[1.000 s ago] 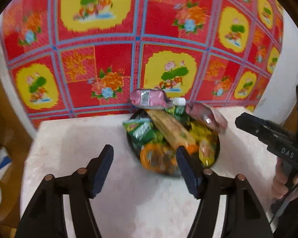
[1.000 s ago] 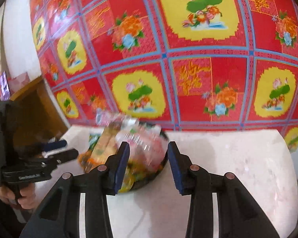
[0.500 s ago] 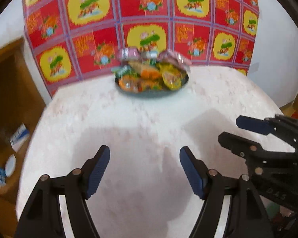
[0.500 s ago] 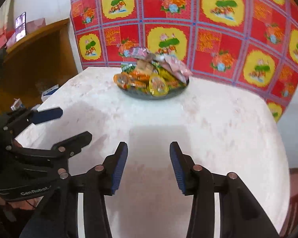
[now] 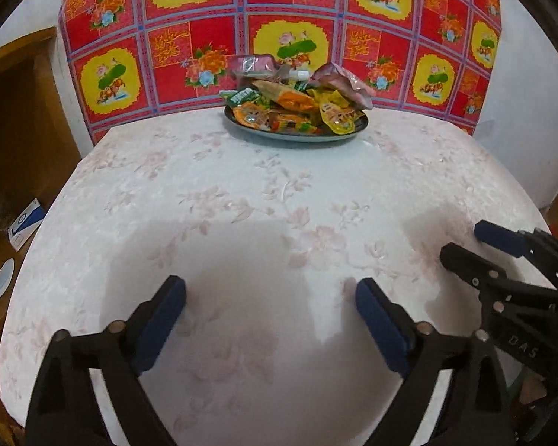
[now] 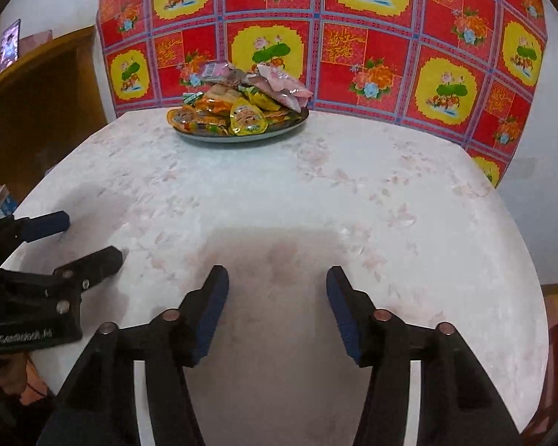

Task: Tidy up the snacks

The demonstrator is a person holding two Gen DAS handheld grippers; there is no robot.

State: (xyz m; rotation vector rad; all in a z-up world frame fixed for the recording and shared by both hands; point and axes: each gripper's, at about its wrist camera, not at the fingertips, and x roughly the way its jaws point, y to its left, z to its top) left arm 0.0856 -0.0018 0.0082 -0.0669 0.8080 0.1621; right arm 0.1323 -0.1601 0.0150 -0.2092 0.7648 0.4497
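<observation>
A dark plate (image 5: 297, 136) (image 6: 241, 136) stands at the far edge of the white floral table, heaped with snack packets (image 5: 297, 100) (image 6: 241, 104) in orange, yellow, green and pink. My left gripper (image 5: 269, 293) hovers over the near part of the table, far from the plate; its jaws are opening and nothing is between them. My right gripper (image 6: 277, 290) is beside it at the near edge, its jaws also opening and empty. Each gripper shows at the edge of the other's view: right gripper (image 5: 480, 245), left gripper (image 6: 89, 238).
A red and yellow flowered cloth (image 5: 279, 18) hangs on the wall behind the table. A wooden shelf unit (image 5: 15, 130) with small boxes stands to the left. A hand (image 6: 7, 371) holds the left gripper's handle. White wall lies to the right.
Both grippers have pulled back from the plate to the near side of the table and sunk a little. Both sets of jaws have spread wider. The heaped plate stays where it was.
</observation>
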